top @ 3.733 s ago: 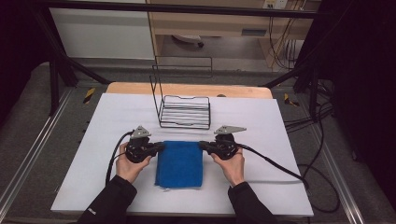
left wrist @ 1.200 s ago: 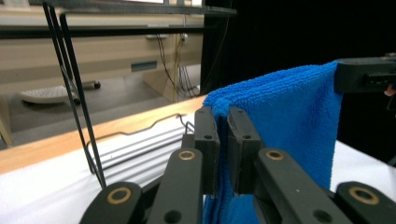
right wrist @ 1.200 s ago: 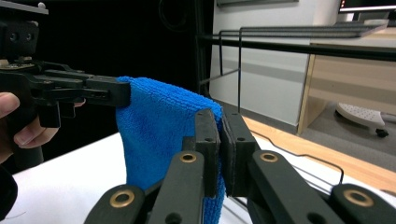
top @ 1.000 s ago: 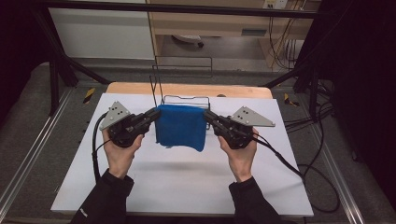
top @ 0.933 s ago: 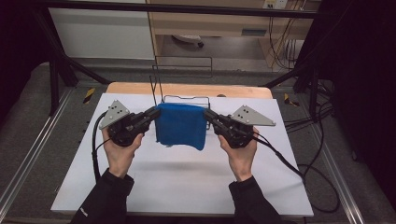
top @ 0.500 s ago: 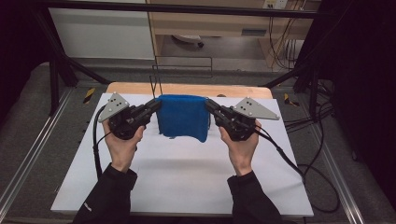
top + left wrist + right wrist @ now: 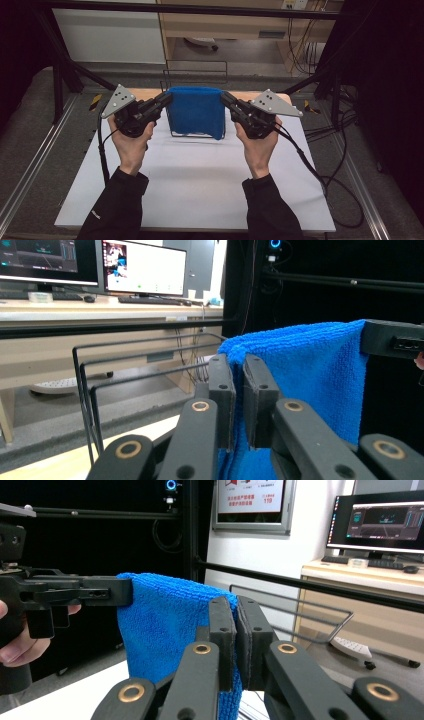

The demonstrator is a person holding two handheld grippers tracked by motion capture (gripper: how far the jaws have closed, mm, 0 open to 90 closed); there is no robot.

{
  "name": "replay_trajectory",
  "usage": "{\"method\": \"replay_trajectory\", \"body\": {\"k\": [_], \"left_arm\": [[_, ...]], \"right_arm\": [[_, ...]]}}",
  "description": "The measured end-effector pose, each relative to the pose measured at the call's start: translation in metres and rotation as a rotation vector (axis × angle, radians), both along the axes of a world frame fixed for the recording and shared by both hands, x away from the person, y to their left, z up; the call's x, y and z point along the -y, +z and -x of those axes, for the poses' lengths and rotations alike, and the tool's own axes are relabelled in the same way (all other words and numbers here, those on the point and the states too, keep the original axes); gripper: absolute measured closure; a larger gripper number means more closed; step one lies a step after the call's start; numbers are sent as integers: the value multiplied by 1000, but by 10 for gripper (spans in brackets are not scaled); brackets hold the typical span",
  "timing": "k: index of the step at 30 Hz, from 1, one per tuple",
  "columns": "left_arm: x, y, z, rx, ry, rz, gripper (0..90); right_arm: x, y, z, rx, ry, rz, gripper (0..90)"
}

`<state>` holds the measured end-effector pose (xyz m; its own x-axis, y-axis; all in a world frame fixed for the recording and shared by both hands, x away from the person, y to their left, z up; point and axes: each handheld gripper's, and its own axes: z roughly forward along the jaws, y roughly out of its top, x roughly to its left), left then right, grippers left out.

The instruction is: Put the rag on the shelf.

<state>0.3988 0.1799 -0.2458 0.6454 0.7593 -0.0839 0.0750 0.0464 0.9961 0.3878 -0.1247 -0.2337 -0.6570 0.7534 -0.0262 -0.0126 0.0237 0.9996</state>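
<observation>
White sheeting covers the surface [image 7: 200,185] across the lower middle of the high view, with a wooden edge showing along its far side, dark framing overhead and grey floor to either side. Beyond it, the two tong views show desks with lit monitors in their upper corners.

You hold the blue microfibre cloth [image 7: 196,111] up in the air at the centre of the high view, stretched level between both hands, its body hanging down in a fold. It hangs in front of the black wire rack [image 7: 196,79], which stands at the far middle of the surface; whether cloth and rack touch cannot be told.

Your left tongs [image 7: 166,100] sit at centre left of the high view, closed narrow on the cloth's upper left corner. In the left gripper view the two black jaws stand almost together with blue fabric pinched between them [image 7: 239,390].

Your right tongs [image 7: 226,100] sit at centre right, likewise clamped on the cloth's upper right corner; the right gripper view shows the jaws pressed tight with fabric emerging below them [image 7: 235,630].

Cables trail from both tongs over the surface's side edges.
</observation>
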Motion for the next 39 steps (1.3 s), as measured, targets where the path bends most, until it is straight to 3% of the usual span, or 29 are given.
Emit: {"method": "replay_trajectory", "body": {"k": [19,39], "left_arm": [[2,27,-18,41,43,15,839],[8,59,-43,64,76,-13,839]], "right_arm": [[-6,30,-16,52,-37,12,869],[-7,54,-48,54,-71,-9,869]]}}
